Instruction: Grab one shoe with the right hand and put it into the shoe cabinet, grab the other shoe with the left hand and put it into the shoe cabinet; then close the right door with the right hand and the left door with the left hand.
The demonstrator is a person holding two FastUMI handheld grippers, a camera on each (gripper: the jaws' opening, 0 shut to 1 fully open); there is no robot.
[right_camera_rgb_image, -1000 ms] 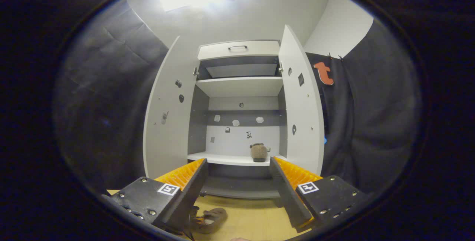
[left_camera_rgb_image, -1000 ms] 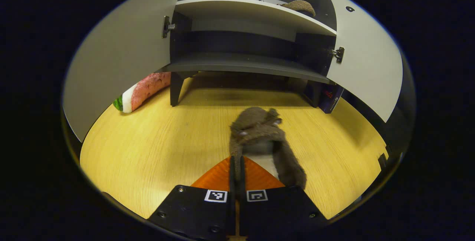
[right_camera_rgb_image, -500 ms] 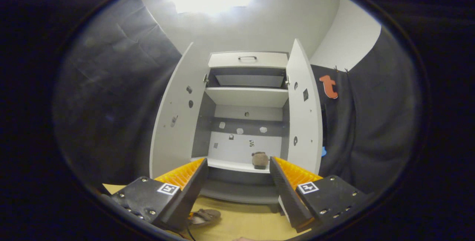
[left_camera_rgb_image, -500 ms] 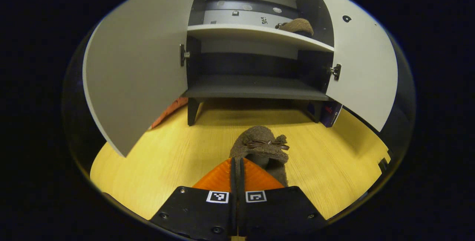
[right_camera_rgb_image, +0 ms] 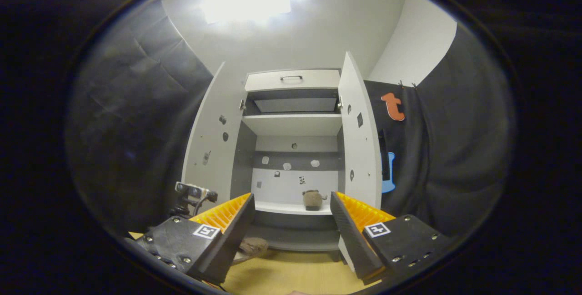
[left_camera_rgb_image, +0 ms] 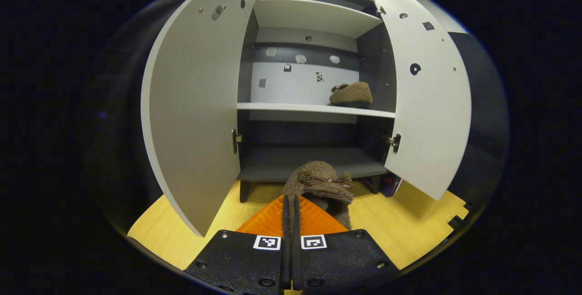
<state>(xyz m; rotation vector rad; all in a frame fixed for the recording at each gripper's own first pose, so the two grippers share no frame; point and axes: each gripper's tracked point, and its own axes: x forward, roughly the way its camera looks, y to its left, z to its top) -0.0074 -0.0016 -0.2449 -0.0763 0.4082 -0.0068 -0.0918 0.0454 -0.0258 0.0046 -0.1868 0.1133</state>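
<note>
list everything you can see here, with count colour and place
shoe cabinet: one, pale grey doors and shelves with a dark inside, stands on the floor, both doors open
drawer: one, pale grey with a handle, top of the cabinet
shoe on shelf: one, brown and fuzzy, right end of the middle shelf
held shoe: one, brown and fuzzy with a bow, in front of the cabinet above the floor
floor: one, yellow wood grain, under the cabinet
left gripper: one, shut on the held shoe
right gripper: one, open, facing the cabinet, holding nothing
</note>
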